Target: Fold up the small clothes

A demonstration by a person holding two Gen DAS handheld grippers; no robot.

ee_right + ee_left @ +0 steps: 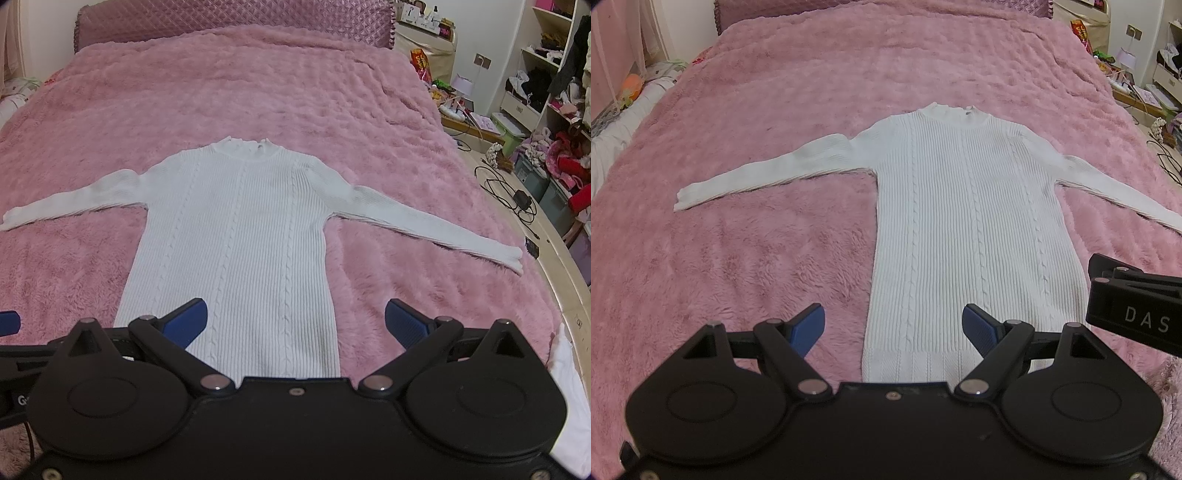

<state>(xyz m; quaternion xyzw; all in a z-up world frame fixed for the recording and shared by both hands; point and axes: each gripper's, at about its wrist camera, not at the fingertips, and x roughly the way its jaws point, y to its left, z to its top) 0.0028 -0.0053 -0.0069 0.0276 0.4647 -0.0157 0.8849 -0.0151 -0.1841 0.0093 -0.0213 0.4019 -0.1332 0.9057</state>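
Note:
A white ribbed knit sweater point(967, 221) lies flat on the pink fluffy bed cover, collar at the far end, both sleeves spread out sideways, hem nearest me. It also shows in the right wrist view point(236, 236). My left gripper point(894, 328) is open and empty, hovering over the hem's left corner. My right gripper point(295, 325) is open and empty, hovering over the hem's right corner. The right gripper's body shows at the right edge of the left wrist view point(1137, 306). One blue pad of the left gripper point(9, 323) shows at the left edge of the right wrist view.
The pink bed cover point(775, 92) stretches to a quilted headboard point(236, 22). A wooden bed edge point(569, 280) runs along the right, with cables point(509, 192), shelves and clutter point(554, 110) beyond. A white cloth point(569, 398) lies at the near right. Bedding point(613, 122) lies on the left.

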